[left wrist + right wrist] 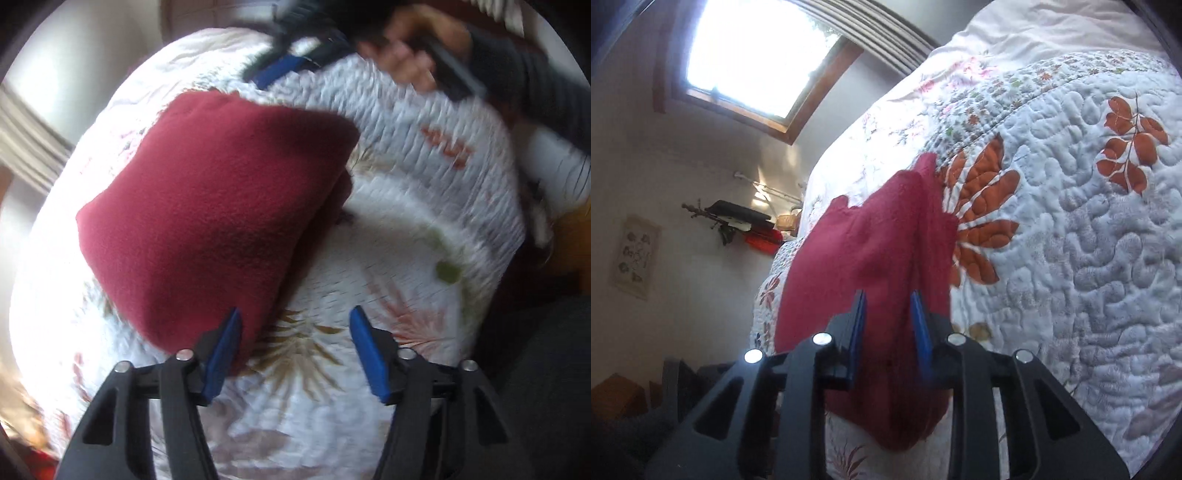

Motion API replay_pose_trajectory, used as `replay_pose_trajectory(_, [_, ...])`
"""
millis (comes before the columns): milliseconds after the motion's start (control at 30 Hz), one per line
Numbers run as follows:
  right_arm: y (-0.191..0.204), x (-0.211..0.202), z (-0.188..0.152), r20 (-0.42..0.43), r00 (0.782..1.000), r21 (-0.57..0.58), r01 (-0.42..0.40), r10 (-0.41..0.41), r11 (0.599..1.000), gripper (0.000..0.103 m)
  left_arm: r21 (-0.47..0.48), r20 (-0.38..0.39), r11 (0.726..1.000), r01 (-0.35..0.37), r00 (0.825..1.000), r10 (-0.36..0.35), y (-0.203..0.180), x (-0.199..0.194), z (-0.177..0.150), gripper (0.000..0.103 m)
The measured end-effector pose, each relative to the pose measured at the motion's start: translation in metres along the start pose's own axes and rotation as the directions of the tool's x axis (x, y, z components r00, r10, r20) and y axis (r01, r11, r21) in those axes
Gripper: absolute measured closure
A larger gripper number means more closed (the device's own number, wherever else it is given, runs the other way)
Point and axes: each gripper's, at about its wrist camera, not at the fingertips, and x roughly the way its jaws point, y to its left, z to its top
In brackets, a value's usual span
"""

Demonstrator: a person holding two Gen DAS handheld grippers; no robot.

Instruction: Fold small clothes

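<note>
Now red garment (207, 214) folded on quilt (424, 206); left claw (295, 350) spread.

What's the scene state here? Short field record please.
surface: quilted bedspread with a leaf print
garment: dark red fleece cloth, folded, lying on the bedspread
left hand-held gripper: open, empty, one finger over the cloth's near edge
right hand-held gripper: fingers narrow, on either side of the cloth; grip cannot be confirmed
person: hand and dark sleeve at the far side, blurred
background: window, wall
</note>
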Motion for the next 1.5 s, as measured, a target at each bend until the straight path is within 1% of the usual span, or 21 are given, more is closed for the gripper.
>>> replay_pose_trajectory(67, [0.006,-0.001,-0.019,-0.032,0.999,-0.026,-0.012,0.012,1.000,0.072,-0.143,0.077,0.984,0.106,0.992,-0.095,0.012,-0.016,-0.003,0.030])
replay_pose_trajectory(133, [0.007,0.017,-0.037,-0.080,0.997,-0.037,0.002,-0.005,0.999,0.061,-0.283,0.162,0.934,0.218,0.971,-0.178,0.028,-0.023,-0.009,0.026])
replay_pose_trajectory(167, [0.001,0.028,-0.047,-0.110,0.994,-0.024,0.002,-0.005,1.000,0.060,-0.337,0.193,0.907,0.253,0.961,-0.197,0.035,-0.023,-0.012,0.025])
replay_pose_trajectory(200, [-0.006,0.037,-0.054,-0.133,0.991,-0.004,0.003,-0.003,1.000,0.066,-0.385,0.218,0.880,0.279,0.954,-0.207,0.043,-0.022,-0.015,0.025])
replay_pose_trajectory(233, [-0.015,0.046,-0.061,-0.155,0.988,0.006,0.019,-0.017,1.000,0.088,-0.427,0.235,0.856,0.292,0.950,-0.207,0.050,-0.020,-0.019,0.025])
replay_pose_trajectory(400, [-0.027,0.045,-0.074,-0.178,0.984,0.029,-0.013,0.018,1.000,0.090,-0.582,0.342,0.729,0.360,0.922,-0.182,0.094,-0.029,-0.045,0.025])
replay_pose_trajectory(467, [-0.027,0.029,-0.058,-0.150,0.987,0.041,-0.059,0.064,0.997,0.066,-0.640,0.357,0.685,0.348,0.924,-0.136,0.116,-0.030,-0.053,0.020])
replay_pose_trajectory(533, [-0.027,0.009,-0.034,-0.068,0.995,0.043,-0.065,0.068,0.997,0.055,-0.689,0.361,0.634,0.350,0.925,-0.119,0.134,-0.022,-0.058,0.017])
replay_pose_trajectory(600, [-0.027,0.009,-0.004,-0.033,0.999,0.040,-0.038,0.039,0.998,0.055,-0.722,0.392,0.565,0.400,0.909,-0.143,0.152,-0.014,-0.064,0.017])
replay_pose_trajectory(733, [-0.028,0.049,0.064,-0.041,0.999,0.042,-0.023,0.025,0.999,0.052,-0.748,0.438,0.465,0.473,0.879,-0.189,0.169,0.007,-0.066,0.017])
replay_pose_trajectory(800, [-0.030,0.075,0.086,-0.088,0.996,0.035,-0.023,0.026,0.999,0.058,-0.754,0.442,0.443,0.484,0.874,-0.202,0.172,0.015,-0.065,0.017])
replay_pose_trajectory(833, [-0.033,0.087,0.095,-0.110,0.994,0.015,0.031,-0.030,0.999,0.076,-0.754,0.441,0.440,0.488,0.872,-0.211,0.172,0.019,-0.063,0.017])
replay_pose_trajectory(933, [-0.055,0.111,0.092,-0.160,0.983,0.049,0.095,-0.086,0.994,0.081,-0.764,0.422,0.432,0.479,0.878,-0.227,0.173,0.029,-0.064,0.017])
replay_pose_trajectory(1000, [-0.061,0.097,0.093,-0.118,0.991,0.085,0.071,-0.061,0.994,0.069,-0.774,0.409,0.420,0.474,0.880,-0.241,0.177,0.032,-0.066,0.017])
replay_pose_trajectory(1067, [-0.078,0.078,0.093,-0.076,0.997,0.165,0.000,0.013,0.986,0.031,-0.762,0.436,0.407,0.504,0.864,-0.252,0.179,0.031,-0.068,0.017])
replay_pose_trajectory(1133, [-0.105,0.072,0.091,-0.098,0.986,0.273,-0.102,0.134,0.956,0.013,-0.749,0.471,0.383,0.541,0.841,-0.268,0.183,0.033,-0.069,0.015])
replay_pose_trajectory(1200, [-0.125,0.083,0.087,-0.177,0.952,0.349,-0.178,0.251,0.920,0.013,-0.743,0.489,0.358,0.566,0.823,-0.288,0.188,0.039,-0.067,0.013])
replay_pose_trajectory(1267, [-0.128,0.091,0.084,-0.212,0.926,0.362,-0.223,0.313,0.905,0.013,-0.745,0.488,0.336,0.577,0.814,-0.316,0.190,0.048,-0.063,0.013])
replay_pose_trajectory(1333, [-0.121,0.102,0.082,-0.252,0.893,0.346,-0.276,0.372,0.897,0.013,-0.728,0.501,0.320,0.606,0.790,-0.354,0.188,0.056,-0.055,0.012])
replay_pose_trajectory(1400, [-0.115,0.112,0.083,-0.294,0.874,0.332,-0.285,0.386,0.899,0.013,-0.709,0.522,0.299,0.638,0.761,-0.386,0.183,0.062,-0.049,0.010])
replay_pose_trajectory(1500, [-0.109,0.128,0.085,-0.339,0.865,0.310,-0.268,0.370,0.912,0.011,-0.695,0.544,0.268,0.667,0.732,-0.411,0.177,0.074,-0.042,0.004])
